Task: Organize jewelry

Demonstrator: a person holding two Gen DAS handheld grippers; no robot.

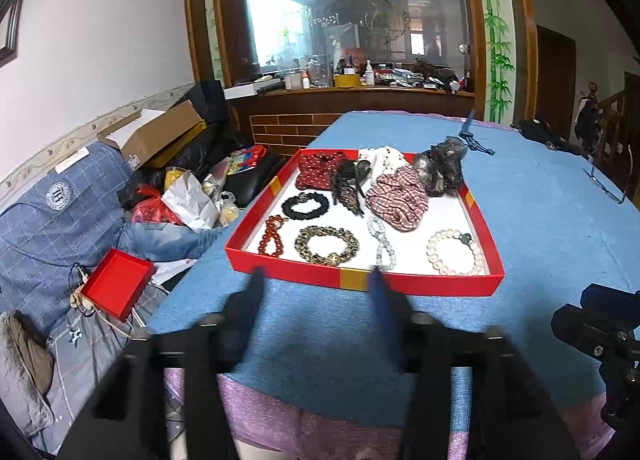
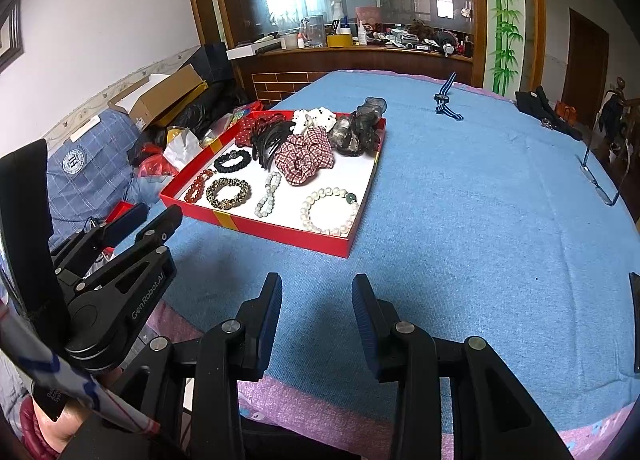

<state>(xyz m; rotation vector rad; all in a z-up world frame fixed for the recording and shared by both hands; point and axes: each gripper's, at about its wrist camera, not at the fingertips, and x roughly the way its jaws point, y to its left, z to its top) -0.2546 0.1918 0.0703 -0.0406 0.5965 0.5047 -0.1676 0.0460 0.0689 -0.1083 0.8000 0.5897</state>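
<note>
Left wrist view: the left gripper has its fingers apart and empty, just short of the red tray, where a pearl bracelet lies beyond the right finger.

Right wrist view: the right gripper, fingers apart and empty, sits over the blue cloth; the tray lies ahead-left, with bead bracelets in front and scrunchies behind.

A shallow red tray with a white floor lies flat on the blue cloth. Along its near edge lie a red bead bracelet, a leopard-print scrunchie, a pale bead bracelet twisted into a figure eight, and a white pearl bracelet with one green bead. Behind them lie a black scrunchie, a dark hair claw, and a red-checked scrunchie.
</note>
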